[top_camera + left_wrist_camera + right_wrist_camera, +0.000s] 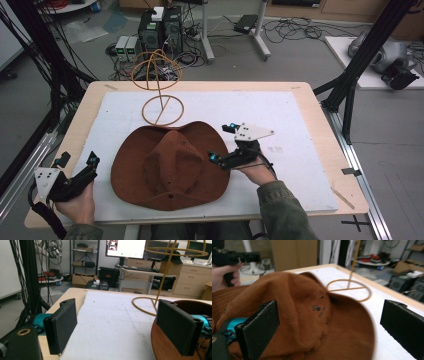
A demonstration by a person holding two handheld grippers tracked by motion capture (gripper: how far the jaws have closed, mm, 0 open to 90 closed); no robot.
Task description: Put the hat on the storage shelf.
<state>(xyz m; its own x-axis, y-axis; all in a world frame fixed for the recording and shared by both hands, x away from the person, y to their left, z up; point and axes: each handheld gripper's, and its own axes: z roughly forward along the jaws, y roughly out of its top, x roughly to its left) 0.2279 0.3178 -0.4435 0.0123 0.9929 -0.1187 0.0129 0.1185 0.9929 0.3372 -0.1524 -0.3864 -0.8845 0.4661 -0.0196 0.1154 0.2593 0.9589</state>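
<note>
A brown wide-brimmed hat (170, 167) lies crown-up on the white mat (295, 125), near the front edge. Behind it stands a tan wire hat stand (161, 102) with a ring base and looped top. My right gripper (222, 142) is open at the hat's right brim, pointing left at the crown. In the right gripper view its jaws stand wide apart, with the hat (312, 315) between and beyond them and the stand's ring (348, 290) farther off. My left gripper (78, 161) is open and empty just left of the brim (165, 345). The stand (160, 290) rises ahead of it.
The mat covers most of a wooden table (320, 107). Black frame posts (350, 75) stand at both sides. Computers and cables (160, 30) crowd the floor behind the table. The person's other hand (224, 272) shows at the top left of the right gripper view.
</note>
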